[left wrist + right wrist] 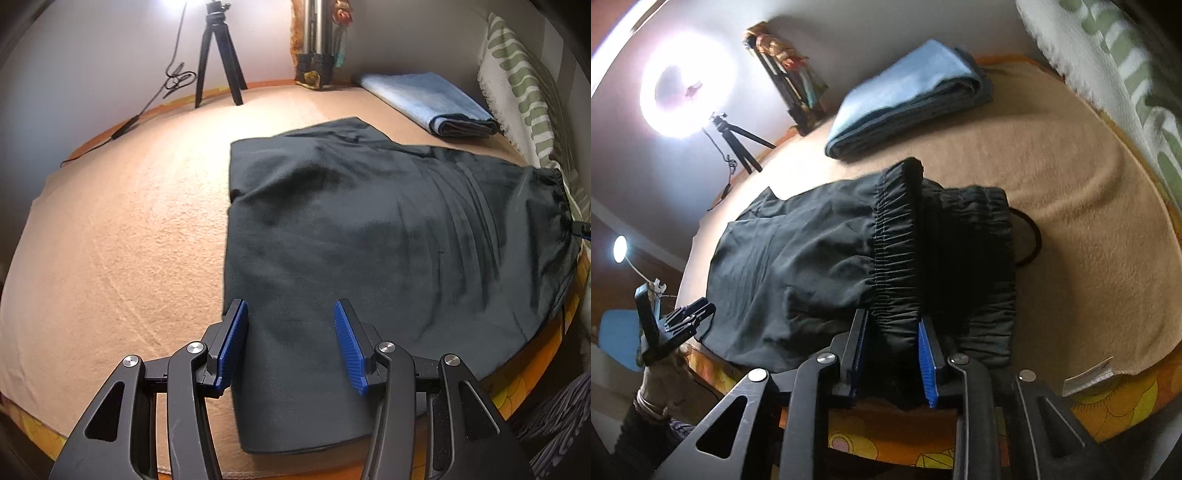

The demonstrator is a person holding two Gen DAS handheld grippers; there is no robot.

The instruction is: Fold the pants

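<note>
Between the right jaws: elasticated waistband (895, 243) of black pants (798, 258), clamped, blue pads (926, 363) pressed to the gathered fabric on both sides. Right gripper (892, 354) rolled anticlockwise, level with near bed edge, waistband section lifted and standing upright ahead of the fingertips. Rest of waistband slack just right of the jaws; drawcord loop (1030, 236) lying on blanket further right. Legs trailing away to the left of the jaws, flat on the surface.

Left gripper (290, 336): jaws apart, nothing between them, blue pads (232, 347) hovering over the folded leg end of pants (369, 229). Whether touching cloth: cannot tell. Pose low, pointing forward along the garment; left finger over the left edge of the fabric. Holding hand (665, 373) seen in right wrist view at far left, bangles at wrist, dark sleeve.

Surface: peach blanket (122, 240) over bed, orange-yellow patterned sheet (1108, 402) showing at near edge. Ahead of both jaws: folded blue garment (432, 99) lying apart from pants. Far right: white-green patterned cloth (517, 81) against wall.

Room: small black tripod (218, 59) ahead-left on blanket, cable (155, 96) trailing beside it; ring light (683, 92) lit; second lamp (619, 249) far left; larger tripod legs (314, 40) at wall.
</note>
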